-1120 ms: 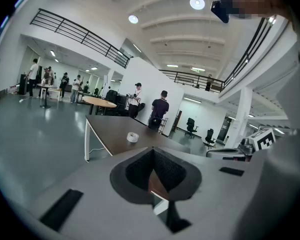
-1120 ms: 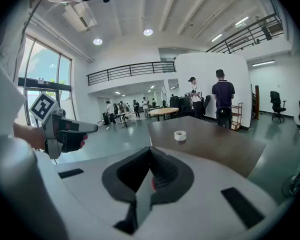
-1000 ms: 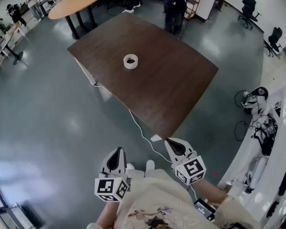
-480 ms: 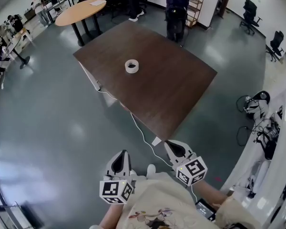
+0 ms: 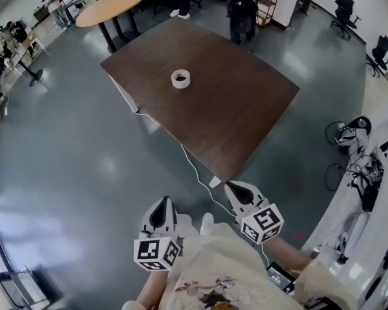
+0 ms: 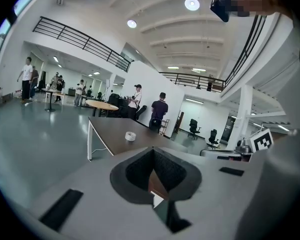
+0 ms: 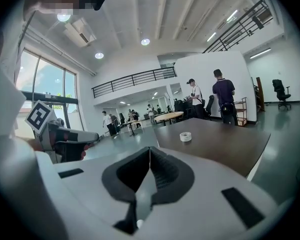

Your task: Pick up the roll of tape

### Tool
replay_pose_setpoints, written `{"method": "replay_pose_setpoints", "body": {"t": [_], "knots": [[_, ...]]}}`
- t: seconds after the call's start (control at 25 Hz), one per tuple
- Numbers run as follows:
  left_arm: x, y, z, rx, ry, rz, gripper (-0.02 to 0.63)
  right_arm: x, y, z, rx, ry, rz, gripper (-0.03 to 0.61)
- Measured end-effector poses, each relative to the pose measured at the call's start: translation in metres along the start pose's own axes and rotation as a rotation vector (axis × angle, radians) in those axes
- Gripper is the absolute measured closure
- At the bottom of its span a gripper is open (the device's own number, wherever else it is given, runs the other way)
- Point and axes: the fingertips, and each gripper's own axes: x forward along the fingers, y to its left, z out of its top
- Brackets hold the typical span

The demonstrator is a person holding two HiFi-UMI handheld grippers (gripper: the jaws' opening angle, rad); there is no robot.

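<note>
A white roll of tape (image 5: 180, 79) lies flat on a dark brown table (image 5: 246, 118), toward its far left part; it also shows small in the left gripper view as the roll of tape (image 6: 130, 136) and in the right gripper view as the roll of tape (image 7: 185, 136). Both grippers are held close to the person's body, well short of the table's near corner. The left gripper (image 5: 160, 209) has its jaws shut with nothing between them. My right gripper (image 5: 236, 193) is shut and empty too.
A white cable (image 5: 193, 176) runs along the floor from the table's left edge to its near corner. A round wooden table (image 5: 110, 6) and standing people (image 5: 244, 2) are beyond the table. Office chairs (image 5: 344, 6) stand far right. A cluttered white bench (image 5: 368, 192) lines the right side.
The table and tape have shifted slightly in the head view as the person's head moved. Both grippers stay shut and low in the picture, drifting slightly down in it.
</note>
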Motion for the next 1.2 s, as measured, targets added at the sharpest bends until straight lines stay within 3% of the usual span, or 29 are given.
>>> {"method": "replay_pose_setpoints", "body": {"t": [0.32,0.64,0.92,1.2], "knots": [[0.017,0.044,-0.001,-0.025,0.020,0.019,0.609,0.048,0.006,-0.005,0.003,0.033,0.014,0.571],[0.066,0.143,0.038,-0.049,0.044,0.002,0.609,0.150,0.014,0.011,0.012,0.076,-0.037,0.571],[0.119,0.229,0.085,-0.047,0.081,-0.082,0.609,0.235,0.023,0.032,0.039,0.097,-0.140,0.572],[0.158,0.262,0.106,0.010,0.150,-0.214,0.607,0.287,0.019,0.040,0.084,0.137,-0.222,0.571]]}}
